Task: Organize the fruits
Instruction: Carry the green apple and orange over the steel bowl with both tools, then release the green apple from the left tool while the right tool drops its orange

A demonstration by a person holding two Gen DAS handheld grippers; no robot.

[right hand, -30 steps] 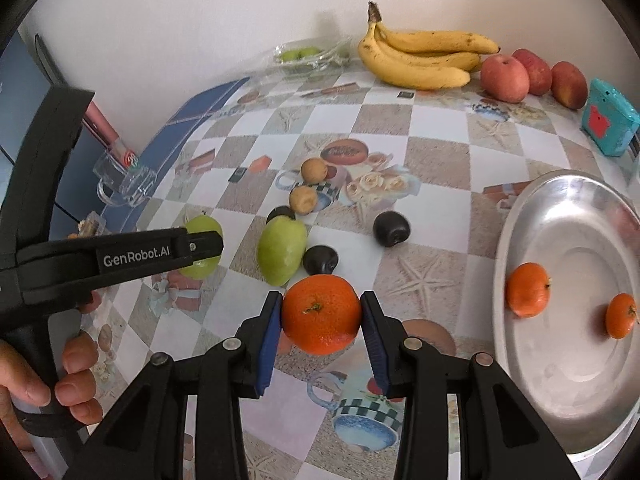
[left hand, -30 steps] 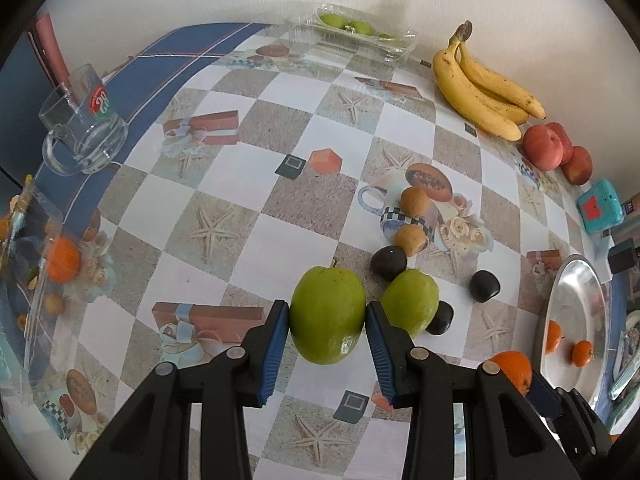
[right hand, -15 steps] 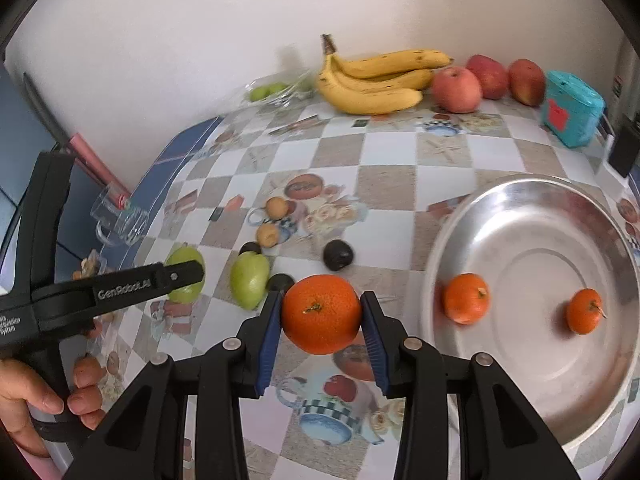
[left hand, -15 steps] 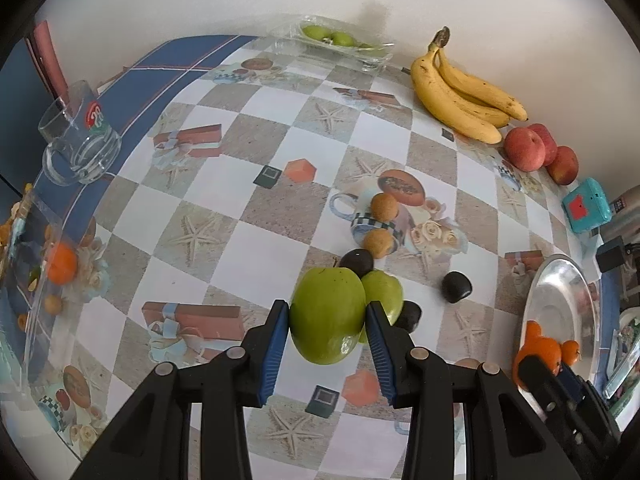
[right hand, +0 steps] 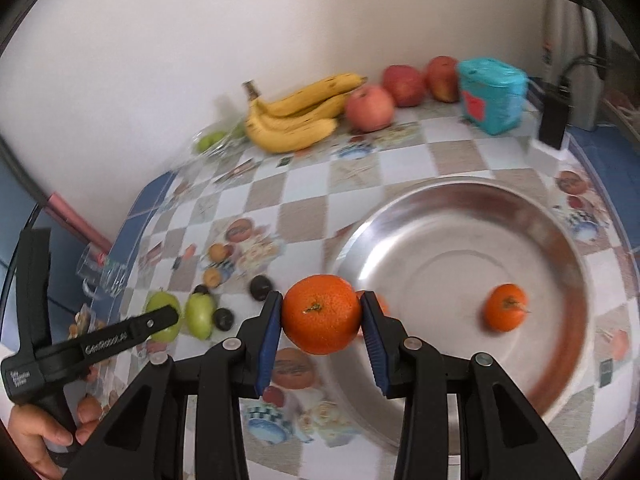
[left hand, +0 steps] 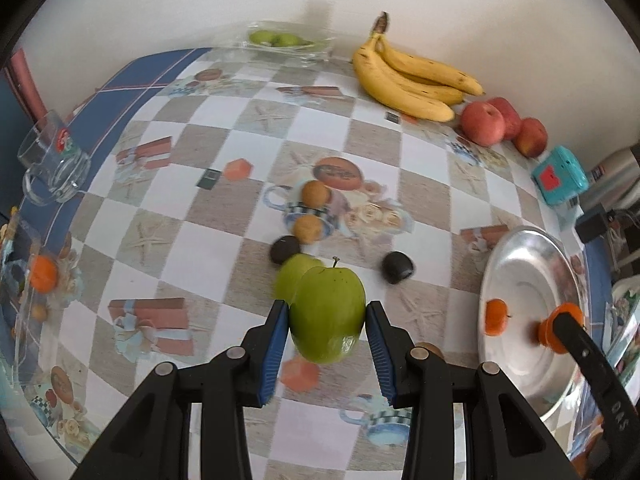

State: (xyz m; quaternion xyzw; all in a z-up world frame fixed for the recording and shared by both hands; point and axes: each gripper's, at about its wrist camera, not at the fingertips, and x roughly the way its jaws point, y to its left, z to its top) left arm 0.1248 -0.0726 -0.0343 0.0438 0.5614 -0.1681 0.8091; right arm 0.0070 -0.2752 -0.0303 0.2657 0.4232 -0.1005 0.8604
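Checkered oilcloth covers the table (left hand: 132, 248), with a white wall behind it. At the right of the left-wrist view, and filling the centre right of the right-wrist view, sits the steel bowl (right hand: 568, 248), holding two small oranges; one (right hand: 505, 307) shows clearly, the other is half hidden behind a finger. The right gripper (right hand: 322, 316) is clenched on a big orange (right hand: 322, 314), hanging just over the bowl's near rim. The left gripper (left hand: 327, 318) grasps a green apple (left hand: 328, 312) above the table's middle.

To do this well, I would carry the orange further over the bowl, lower it close to the bottom in the bare patch between the two oranges, then let go softly so it does not roll or knock them.

Around: bananas (left hand: 408, 80) and red apples (left hand: 482, 124) along the wall, a tray of green fruit (left hand: 276, 38) at top centre, a glass mug (left hand: 52, 164) at left, and a second green fruit, dark plums (left hand: 397, 267) and small brown fruits mid-table. Nothing blocks the bowl.
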